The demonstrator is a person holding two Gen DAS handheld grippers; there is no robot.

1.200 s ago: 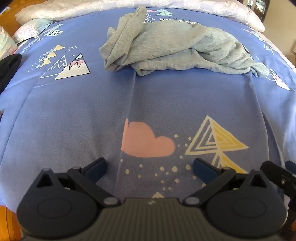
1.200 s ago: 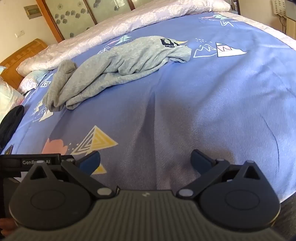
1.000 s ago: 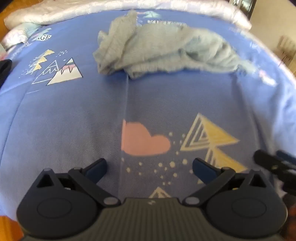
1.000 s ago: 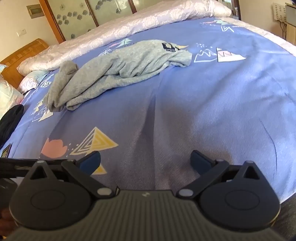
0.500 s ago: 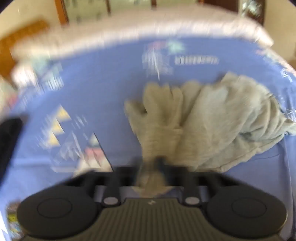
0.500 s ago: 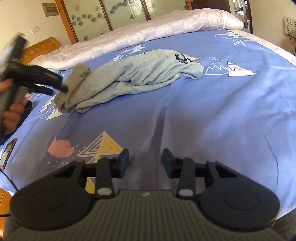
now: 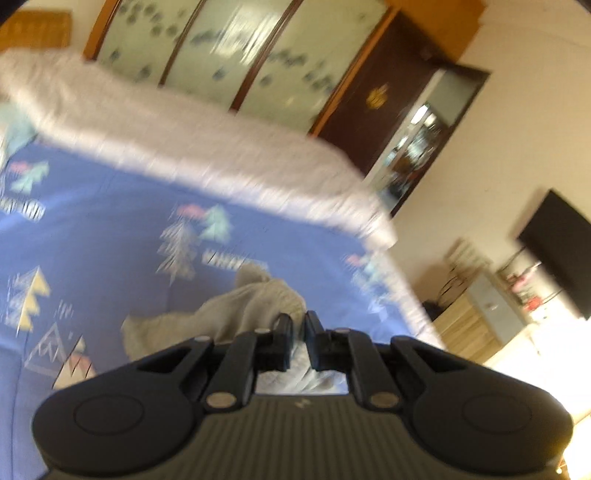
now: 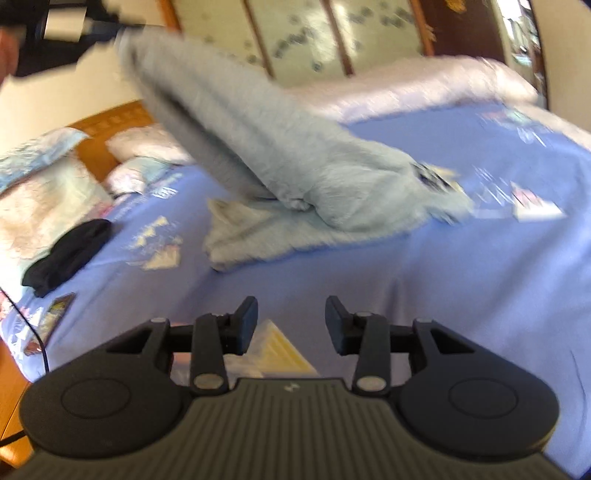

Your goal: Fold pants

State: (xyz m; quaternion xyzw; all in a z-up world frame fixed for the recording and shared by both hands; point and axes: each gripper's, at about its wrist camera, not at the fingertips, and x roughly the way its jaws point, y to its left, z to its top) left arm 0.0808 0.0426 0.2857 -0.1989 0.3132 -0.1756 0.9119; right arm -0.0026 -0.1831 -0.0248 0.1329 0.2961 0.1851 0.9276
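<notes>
The grey pants (image 8: 258, 140) hang in a long slope from the upper left down to the blue patterned bed cover (image 8: 480, 277), where the rest lies bunched. My left gripper (image 8: 123, 27) is high above the bed at the top left, shut on one end of them. In the left wrist view the left gripper (image 7: 298, 321) has grey cloth pinched between its fingers, and the pants (image 7: 255, 302) trail down to the bed below. Nearer the bed's front edge, my right gripper (image 8: 291, 310) stands partly open over the cover with nothing between its fingers.
A black garment (image 8: 66, 254) lies at the left of the bed near pillows (image 8: 48, 192) and a wooden headboard (image 8: 110, 122). A white quilt (image 7: 184, 147) runs along the far side. Glass-fronted wardrobe doors (image 7: 221, 55), a low cabinet (image 7: 480, 314) and a wall screen (image 7: 561, 251) stand beyond.
My left gripper went to the pants, shut on one end and lifted it high off the bed. The right gripper's jaws narrowed from wide to partly open and it shifted slightly.
</notes>
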